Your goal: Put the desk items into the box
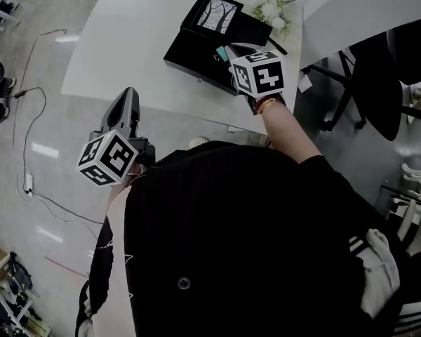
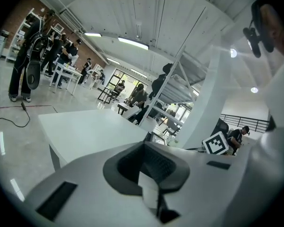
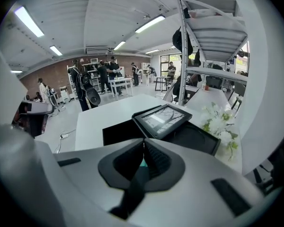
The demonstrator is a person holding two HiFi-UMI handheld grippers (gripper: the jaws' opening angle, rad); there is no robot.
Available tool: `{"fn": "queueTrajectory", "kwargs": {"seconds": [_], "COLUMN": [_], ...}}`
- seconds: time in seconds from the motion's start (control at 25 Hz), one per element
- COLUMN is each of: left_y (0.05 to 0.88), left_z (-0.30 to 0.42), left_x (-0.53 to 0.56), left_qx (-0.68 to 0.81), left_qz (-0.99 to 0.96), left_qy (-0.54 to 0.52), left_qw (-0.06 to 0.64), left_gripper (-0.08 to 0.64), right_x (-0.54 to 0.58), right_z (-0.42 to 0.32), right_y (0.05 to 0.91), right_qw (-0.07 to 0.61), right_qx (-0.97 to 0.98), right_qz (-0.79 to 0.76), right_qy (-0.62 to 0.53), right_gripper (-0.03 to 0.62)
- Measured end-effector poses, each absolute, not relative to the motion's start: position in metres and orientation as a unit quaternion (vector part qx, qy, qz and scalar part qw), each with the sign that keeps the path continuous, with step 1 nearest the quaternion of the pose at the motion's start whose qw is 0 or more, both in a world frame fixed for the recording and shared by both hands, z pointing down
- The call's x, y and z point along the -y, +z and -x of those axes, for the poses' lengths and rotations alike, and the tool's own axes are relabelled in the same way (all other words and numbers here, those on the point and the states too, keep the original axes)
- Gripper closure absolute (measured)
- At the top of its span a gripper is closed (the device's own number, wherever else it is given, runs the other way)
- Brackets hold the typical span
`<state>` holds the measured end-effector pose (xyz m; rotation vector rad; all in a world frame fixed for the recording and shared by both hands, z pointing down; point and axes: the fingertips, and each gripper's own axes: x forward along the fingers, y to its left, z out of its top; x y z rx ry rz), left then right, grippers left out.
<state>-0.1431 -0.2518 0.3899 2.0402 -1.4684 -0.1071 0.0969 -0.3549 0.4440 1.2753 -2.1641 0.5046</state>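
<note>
Head view: small teal item (image 1: pixel 220 52) pinched in the right claw (image 1: pixel 229 49), clenched, above the black box (image 1: pixel 186 51) on the white desk (image 1: pixel 126 41). Picture frame (image 1: pixel 216 12) sits aslant across the box; letting go early could likely drop the item onto it. Left claw (image 1: pixel 128 93) clenched, empty, off the desk. Only the right gripper view shows teal between the pads (image 3: pixel 156 162).

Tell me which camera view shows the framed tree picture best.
The right gripper view: the framed tree picture lies close ahead on the black box, its whole frame and drawing plain. The head view shows it small, from above. In the left gripper view I cannot make it out.
</note>
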Motion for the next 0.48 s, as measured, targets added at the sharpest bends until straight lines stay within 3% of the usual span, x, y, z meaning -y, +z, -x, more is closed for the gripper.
{"fn": "queueTrajectory", "kwargs": {"seconds": [0.48], "left_y": [0.391], "left_z": [0.178], "left_x": [0.243], "left_qx": [0.594], "left_qz": [-0.743], "left_qy": [-0.063], "left_qw": [0.303], "left_gripper": [0.549], "right_x": [0.368], "right_z": [-0.061], "right_y": [0.455], "right_qw": [0.300], "right_qx": [0.824], "right_qz": [-0.445], "right_qy": [0.182], "right_gripper": [0.583]}}
